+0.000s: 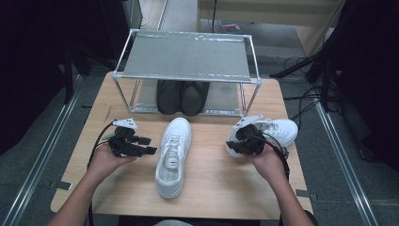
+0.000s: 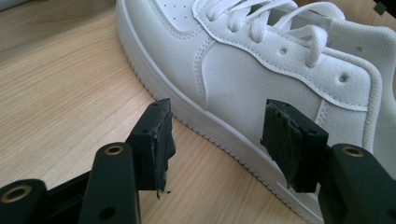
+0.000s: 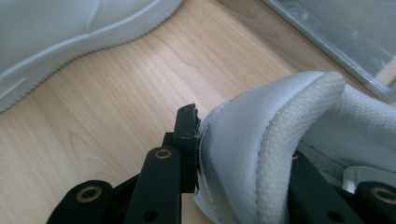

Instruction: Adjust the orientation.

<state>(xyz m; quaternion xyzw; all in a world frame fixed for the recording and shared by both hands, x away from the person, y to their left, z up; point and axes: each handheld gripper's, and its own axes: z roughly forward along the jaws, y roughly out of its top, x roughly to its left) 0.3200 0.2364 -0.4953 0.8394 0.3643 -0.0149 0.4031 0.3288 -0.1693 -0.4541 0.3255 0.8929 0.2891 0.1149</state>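
Black pair (image 1: 182, 96) already sits on the rack's (image 1: 188, 59) lower shelf. Right claw (image 1: 237, 146) has the heel collar of one white sneaker (image 1: 277, 129) clamped, probably shelf-bound. Left claw (image 2: 215, 140) gapes empty beside the other sneaker (image 1: 173, 155) mid-worktop (image 1: 216, 183).

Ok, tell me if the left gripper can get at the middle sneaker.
Probably yes: the left gripper is open, its fingers facing the middle sneaker side with bare table between.
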